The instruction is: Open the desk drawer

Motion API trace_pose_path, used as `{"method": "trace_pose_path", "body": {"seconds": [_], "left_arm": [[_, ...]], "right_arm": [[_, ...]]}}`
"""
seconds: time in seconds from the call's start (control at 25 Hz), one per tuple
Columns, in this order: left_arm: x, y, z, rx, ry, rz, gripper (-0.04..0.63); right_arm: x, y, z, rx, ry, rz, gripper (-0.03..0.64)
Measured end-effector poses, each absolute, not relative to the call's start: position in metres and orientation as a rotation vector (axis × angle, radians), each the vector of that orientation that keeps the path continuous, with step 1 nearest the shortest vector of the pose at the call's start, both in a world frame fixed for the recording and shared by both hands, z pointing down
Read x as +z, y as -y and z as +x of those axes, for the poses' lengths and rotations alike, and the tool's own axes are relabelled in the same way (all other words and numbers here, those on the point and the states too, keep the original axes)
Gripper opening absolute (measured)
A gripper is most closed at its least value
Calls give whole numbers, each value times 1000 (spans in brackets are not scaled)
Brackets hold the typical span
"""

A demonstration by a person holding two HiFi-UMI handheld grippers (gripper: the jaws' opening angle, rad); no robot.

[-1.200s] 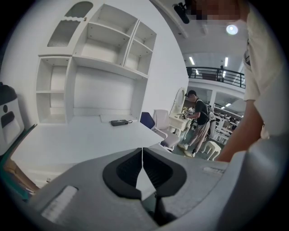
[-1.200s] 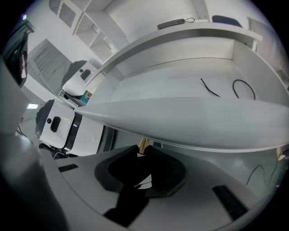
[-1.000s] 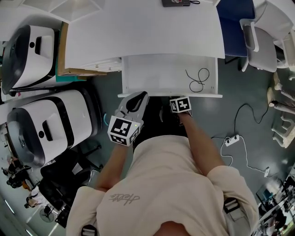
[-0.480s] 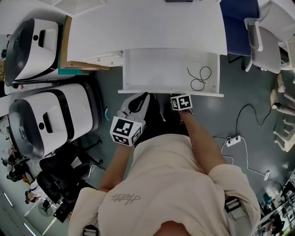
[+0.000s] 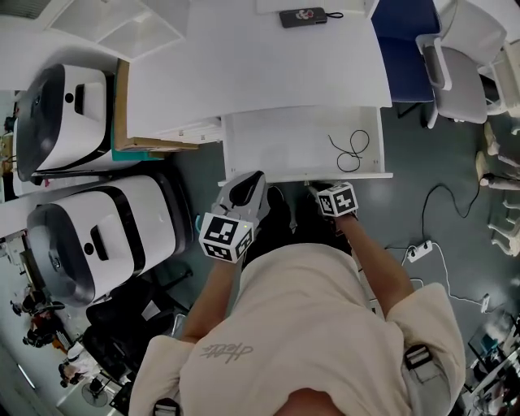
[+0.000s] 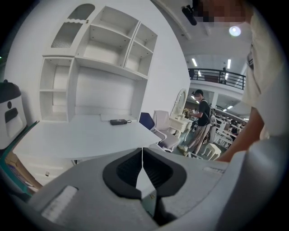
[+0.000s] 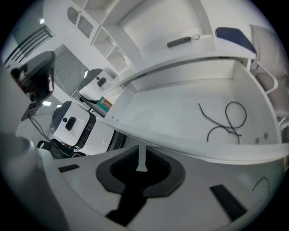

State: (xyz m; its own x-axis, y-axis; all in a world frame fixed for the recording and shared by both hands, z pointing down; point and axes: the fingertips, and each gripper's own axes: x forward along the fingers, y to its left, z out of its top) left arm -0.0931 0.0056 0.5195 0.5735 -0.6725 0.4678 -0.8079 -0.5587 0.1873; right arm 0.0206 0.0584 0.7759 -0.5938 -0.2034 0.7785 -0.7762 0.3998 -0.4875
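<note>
The white desk drawer (image 5: 276,142) stands pulled out from under the desk top (image 5: 260,65), with a thin black cable (image 5: 349,150) lying in its right part. My right gripper (image 5: 318,189) hangs just in front of the drawer's front edge, apart from it. In the right gripper view the drawer (image 7: 171,113) and cable (image 7: 226,119) lie beyond my right gripper (image 7: 141,151). Its jaws are closing to a narrow slit with nothing between them. My left gripper (image 5: 253,183) hovers near the drawer's left front corner, and in its own view the left gripper (image 6: 142,151) is shut and empty.
Two large white machines (image 5: 97,236) (image 5: 57,106) stand at the left, a cardboard box (image 5: 122,106) beside the desk. A dark device (image 5: 302,16) lies on the desk top. A chair (image 5: 459,81) stands at the right, a power strip (image 5: 418,253) on the floor.
My right gripper has drawn back from the drawer's front edge toward my body. The left gripper and the open drawer stay much as they were.
</note>
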Motion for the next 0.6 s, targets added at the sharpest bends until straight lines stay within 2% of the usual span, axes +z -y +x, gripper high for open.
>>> {"method": "trace_pose_path", "body": {"seconds": [0.08,0.6], "left_arm": [[513,-5,-96,494,1188,2445,18],[478,-2,-107,379,1203,2513,18]], "right_arm": [[749,-58,21,1105,2095,831,7],[601,-32,19,822,2372,1048,2]]}}
